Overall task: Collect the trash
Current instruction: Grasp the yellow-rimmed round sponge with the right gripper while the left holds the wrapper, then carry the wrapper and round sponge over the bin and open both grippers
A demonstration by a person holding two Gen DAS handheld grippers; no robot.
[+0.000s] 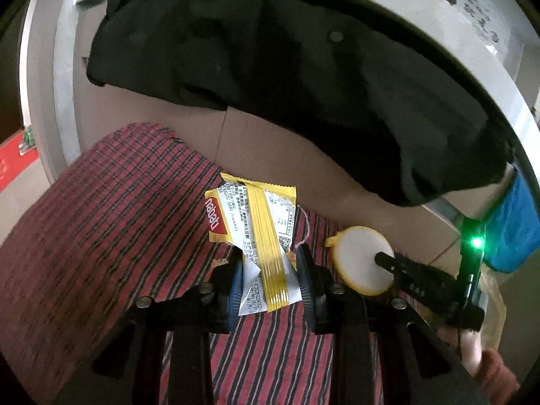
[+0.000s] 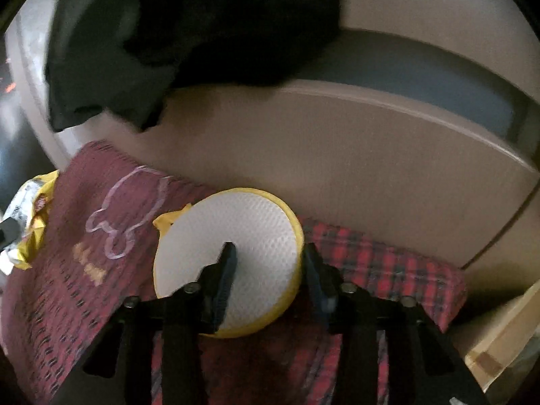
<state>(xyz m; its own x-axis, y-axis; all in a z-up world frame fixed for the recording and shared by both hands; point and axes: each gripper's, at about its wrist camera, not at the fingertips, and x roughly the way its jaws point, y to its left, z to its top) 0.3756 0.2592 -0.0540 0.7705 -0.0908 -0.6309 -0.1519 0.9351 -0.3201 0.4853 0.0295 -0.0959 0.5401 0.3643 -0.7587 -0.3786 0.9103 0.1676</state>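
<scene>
Black garment (image 1: 287,77) — the biggest thing here, draped over the top edge of a cardboard panel (image 1: 270,148), up and beyond both grippers. In the right wrist view it hangs above and to the left of the fingers.

Red plaid cloth (image 1: 111,209) — spread under both grippers and running up to the cardboard. A pale outline drawing and some orange lettering show on it ahead and left of the right gripper.

Blue cloth (image 1: 513,226) — far to the right of the left gripper, beside a small green light (image 1: 477,243).

Left gripper (image 1: 270,263) — fingers clamped on the lower end of a torn yellow and white Nabati snack wrapper (image 1: 256,216). The wrapper stands up between the blue pads, its printed top leaning away toward the cardboard.

Right gripper (image 2: 268,256) — jaws straddle a round yellow-rimmed lid with a white textured face (image 2: 236,256). Left finger lies across the white face, right finger sits just outside the yellow rim. Whether the pads press on it, I cannot tell. The lid rests on the plaid cloth, just right of the left gripper.

A hand and reddish sleeve (image 1: 486,361) show at the lower right, behind the right gripper.
</scene>
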